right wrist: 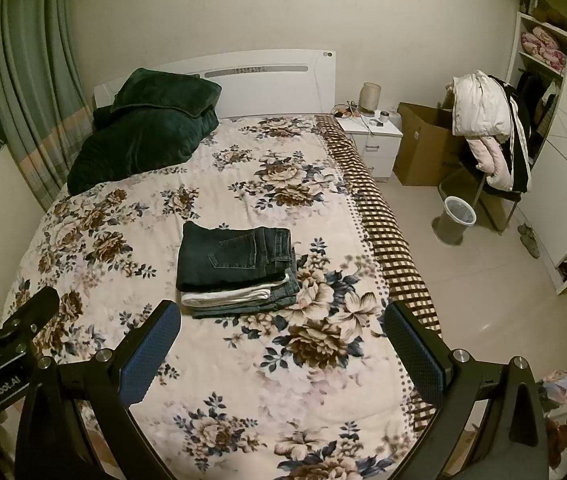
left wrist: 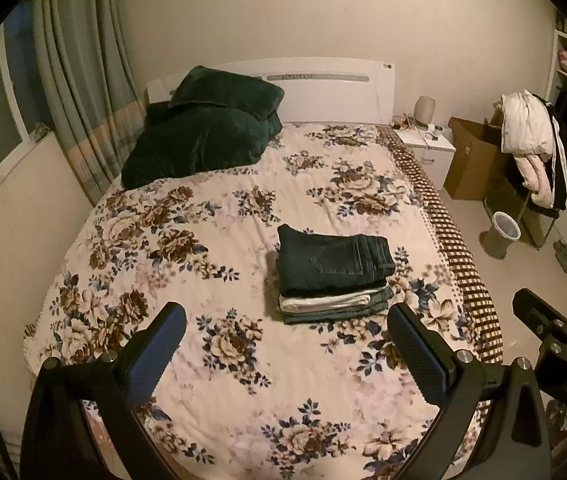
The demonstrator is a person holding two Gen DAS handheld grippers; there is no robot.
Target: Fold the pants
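Grippers wide apart, both of them, and nothing between the blue-padded fingers! The left gripper [left wrist: 287, 348] hangs over the near part of the bed, jaws spread, empty. The right gripper [right wrist: 283, 344] sits just beside it on the bed's right, spread the same way, holding nothing; its black frame pokes into the left camera's right edge.

Ahead of both lies the stack of folded pants [left wrist: 333, 276], resting on the floral cream bedspread [left wrist: 211, 240], toward the bed's right half and clear of either gripper. On top is a dark blue pair of folded jeans [right wrist: 235, 258], back pocket facing up. Under it a white folded pair [right wrist: 227, 297] peeks out, and lighter blue denim sits at the bottom.

Further back, two dark green plush pillows [left wrist: 203, 136] lean at the white headboard [left wrist: 323, 84]. A brown checked border runs down the bedspread's right edge. Beyond that stands a white nightstand [right wrist: 375, 136], an open cardboard box [right wrist: 419, 148], a chair heaped with white and pink jackets [right wrist: 487, 128], and a grey wastebasket [right wrist: 453, 220] on the floor. Green curtains [left wrist: 79, 80] hang at the left.
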